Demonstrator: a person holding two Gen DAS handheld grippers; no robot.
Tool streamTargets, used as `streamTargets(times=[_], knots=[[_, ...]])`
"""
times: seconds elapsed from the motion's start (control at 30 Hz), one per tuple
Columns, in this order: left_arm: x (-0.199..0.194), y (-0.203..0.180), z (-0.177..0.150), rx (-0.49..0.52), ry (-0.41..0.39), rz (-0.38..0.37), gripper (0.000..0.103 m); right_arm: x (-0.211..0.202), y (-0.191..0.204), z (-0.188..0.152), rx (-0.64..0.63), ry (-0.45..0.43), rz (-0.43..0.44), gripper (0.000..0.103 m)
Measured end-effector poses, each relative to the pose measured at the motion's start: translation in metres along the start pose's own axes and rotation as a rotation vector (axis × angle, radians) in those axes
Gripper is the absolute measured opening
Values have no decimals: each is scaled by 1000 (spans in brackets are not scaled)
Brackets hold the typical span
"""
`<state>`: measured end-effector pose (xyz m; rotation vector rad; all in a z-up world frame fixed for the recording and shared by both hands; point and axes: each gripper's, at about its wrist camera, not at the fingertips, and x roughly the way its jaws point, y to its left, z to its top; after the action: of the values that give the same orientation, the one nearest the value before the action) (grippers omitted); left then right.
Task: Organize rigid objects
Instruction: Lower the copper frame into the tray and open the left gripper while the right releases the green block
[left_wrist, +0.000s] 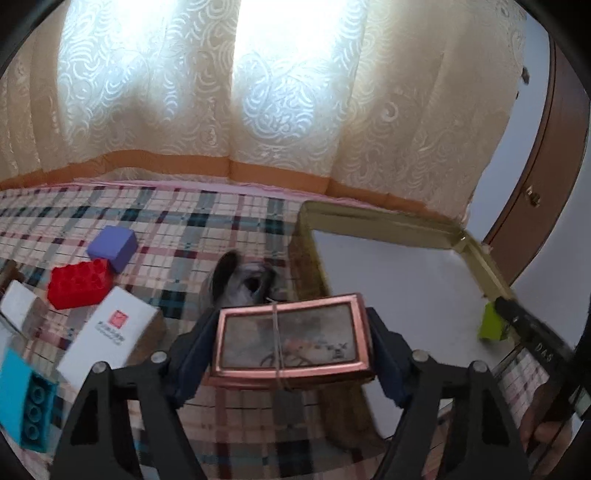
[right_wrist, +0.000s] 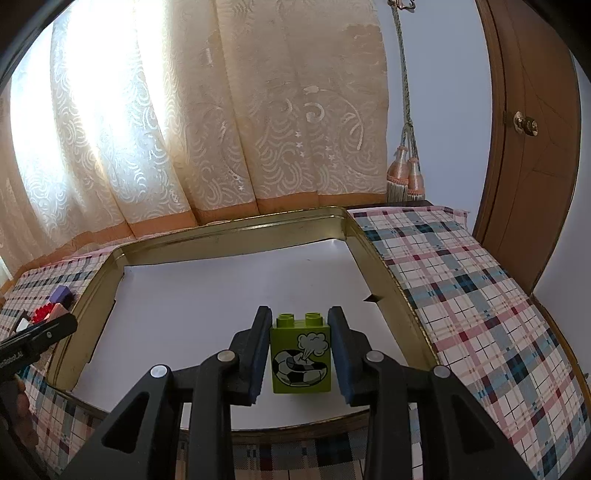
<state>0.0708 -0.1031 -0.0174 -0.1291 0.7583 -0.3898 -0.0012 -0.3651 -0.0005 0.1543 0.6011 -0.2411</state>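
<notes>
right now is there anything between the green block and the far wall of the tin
No. In the right wrist view, only bare white lining lies between the green block and the tin far wall.

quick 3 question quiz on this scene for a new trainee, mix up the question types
1. True or false: the green block stands upright inside the gold tin.
2. Which claw grips the pink-framed box? A) left B) right C) neither
3. Fill in: the red brick lies on the ____ cloth.

Key
1. True; its studs face up, and it stands on the tin's white floor, between the right claw's fingers, with gaps on both sides.
2. A; the left claw has it clamped between its fingers.
3. Plaid; it sits outside the tin, beside the purple cube.
</notes>
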Motion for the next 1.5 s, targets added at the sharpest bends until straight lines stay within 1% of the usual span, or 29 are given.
streamTargets(times=[0.07,0.13,0.17,0.3,0.37,0.43,0.5,0.67,0.8,0.9,0.93,1.0,1.03,1.07,1.1,1.13,1.17,1.2,1.23,1.27,1.33,1.4,1.5], knots=[[-3,-9,0,34,-21,-18,77,-1,0,0,6,-1,1,34],[-9,-20,1,80,-65,-21,77,-1,-1,-1,8,-2,2,34],[-13,-26,2,90,-86,-39,77,-1,-1,-1,8,-3,0,34],[-14,-49,9,126,-118,-90,77,-2,-4,-2,18,-12,7,34],[-10,-62,12,140,-113,-107,77,-4,-5,-3,30,-22,22,34],[-4,-76,14,155,-105,-122,77,-8,-9,-2,55,-38,67,34],[4,-88,16,169,-90,-131,77,-11,-12,0,73,-54,77,34],[25,-113,13,207,-45,-120,77,-11,-30,3,180,-56,153,34],[36,-130,7,249,-23,-119,77,-4,-36,2,213,-28,148,34],[41,-138,3,274,-9,-104,77,-4,-33,4,183,-36,114,34],[43,-139,1,279,-3,-102,78,-4,-32,4,179,-35,120,34],[42,-138,1,278,6,-125,83,-2,-31,4,187,-29,137,35],[40,-137,1,271,6,-133,94,-4,-31,5,191,-37,141,40],[37,-135,2,258,-6,-134,103,-6,-33,6,196,-52,138,48],[31,-134,3,247,-36,-127,103,-12,-36,7,209,-90,129,55],[27,-134,3,244,-60,-118,103,-17,-39,7,223,-126,121,73],[21,-133,4,250,-89,-109,103,-24,-43,7,241,-174,114,82],[17,-131,4,252,-108,-99,103,-32,-47,6,260,-227,109,82],[13,-129,5,249,-128,-81,103,-36,-50,6,268,-255,102,82],[10,-127,5,243,-146,-57,103,-39,-51,6,272,-273,77,82],[7,-120,5,228,-164,-28,103,-37,-53,6,280,-268,56,82],[7,-115,4,215,-166,-6,103,-32,-54,6,293,-240,62,82],[5,-113,0,238,-183,47,103,-29,-50,5,274,-230,61,82]])
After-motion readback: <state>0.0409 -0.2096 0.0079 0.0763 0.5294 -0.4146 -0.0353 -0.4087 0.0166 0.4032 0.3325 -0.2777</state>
